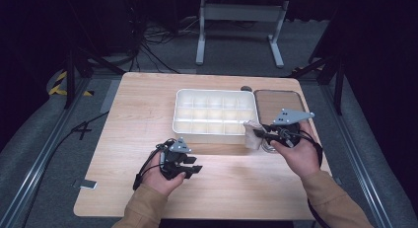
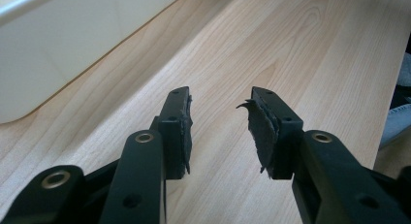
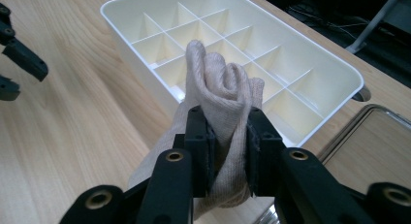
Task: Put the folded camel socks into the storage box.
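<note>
Beige knit cloth, rolled into a soft bundle (image 3: 220,95), sits pinched between the two black jaws of the right claw (image 3: 227,136); the pads press into its sides and the fabric bulges above and hangs below them. In the high view the same bundle (image 1: 252,134) is held just off the near right corner of the white divided tray (image 1: 180,112), close to its rim and above the counter (image 1: 148,99), not inside any compartment. The right claw (image 1: 260,134) points left toward the tray, a grey three-cornered plate on top, the person's right hand (image 1: 298,156) behind it. The tray's compartments look bare in the right gripper view, thin walls crossing in a grid (image 3: 213,30). Just right of the tray lies a flat brownish tray with a metal rim (image 1: 278,102), its corner also visible in the right gripper view (image 3: 373,136). The left claw (image 1: 193,170) rests low over the near middle of the counter, well apart from the cloth, held by the left hand (image 1: 160,176). Its jaws stand apart with bare wood grain between them (image 2: 219,132); the pads are worn, one edge frayed and curling (image 2: 259,129). A pale wall of the white tray fills the upper left there (image 2: 58,54). No brand, label or legible writing can be made out on any of these things.
</note>
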{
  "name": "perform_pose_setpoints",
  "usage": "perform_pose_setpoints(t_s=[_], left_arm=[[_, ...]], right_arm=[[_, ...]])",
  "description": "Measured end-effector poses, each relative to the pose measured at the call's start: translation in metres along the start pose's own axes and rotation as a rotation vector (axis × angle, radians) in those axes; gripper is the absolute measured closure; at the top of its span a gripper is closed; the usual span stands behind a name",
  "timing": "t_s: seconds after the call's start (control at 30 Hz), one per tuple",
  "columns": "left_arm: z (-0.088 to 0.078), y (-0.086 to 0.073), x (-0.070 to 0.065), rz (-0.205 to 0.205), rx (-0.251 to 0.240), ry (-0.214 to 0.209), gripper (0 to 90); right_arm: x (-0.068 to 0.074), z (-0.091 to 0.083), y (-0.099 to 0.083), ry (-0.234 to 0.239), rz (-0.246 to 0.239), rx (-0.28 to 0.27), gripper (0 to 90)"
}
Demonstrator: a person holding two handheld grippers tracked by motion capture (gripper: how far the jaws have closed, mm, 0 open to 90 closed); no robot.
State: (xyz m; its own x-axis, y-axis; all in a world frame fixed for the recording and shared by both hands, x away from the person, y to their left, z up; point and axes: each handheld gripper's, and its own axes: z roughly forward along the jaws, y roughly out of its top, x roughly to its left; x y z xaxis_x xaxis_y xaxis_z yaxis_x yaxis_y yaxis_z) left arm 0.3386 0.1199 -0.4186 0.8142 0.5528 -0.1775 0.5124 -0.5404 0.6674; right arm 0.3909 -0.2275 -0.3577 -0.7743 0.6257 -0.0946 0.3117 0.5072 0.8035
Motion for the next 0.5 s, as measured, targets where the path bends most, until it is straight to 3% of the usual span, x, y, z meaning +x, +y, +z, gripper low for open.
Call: perform_pose_setpoints(t_s=[0.27,0.5], left_arm=[[-0.004,-0.005,0.0,-0.015,-0.005,0.01,60.6],[-0.012,-0.012,-0.001,-0.033,-0.018,0.025,60.5]], right_arm=[[-0.015,0.009,0.011,-0.026,-0.009,0.02,74.6],[-0.029,0.028,0.016,-0.055,-0.037,0.046,74.4]])
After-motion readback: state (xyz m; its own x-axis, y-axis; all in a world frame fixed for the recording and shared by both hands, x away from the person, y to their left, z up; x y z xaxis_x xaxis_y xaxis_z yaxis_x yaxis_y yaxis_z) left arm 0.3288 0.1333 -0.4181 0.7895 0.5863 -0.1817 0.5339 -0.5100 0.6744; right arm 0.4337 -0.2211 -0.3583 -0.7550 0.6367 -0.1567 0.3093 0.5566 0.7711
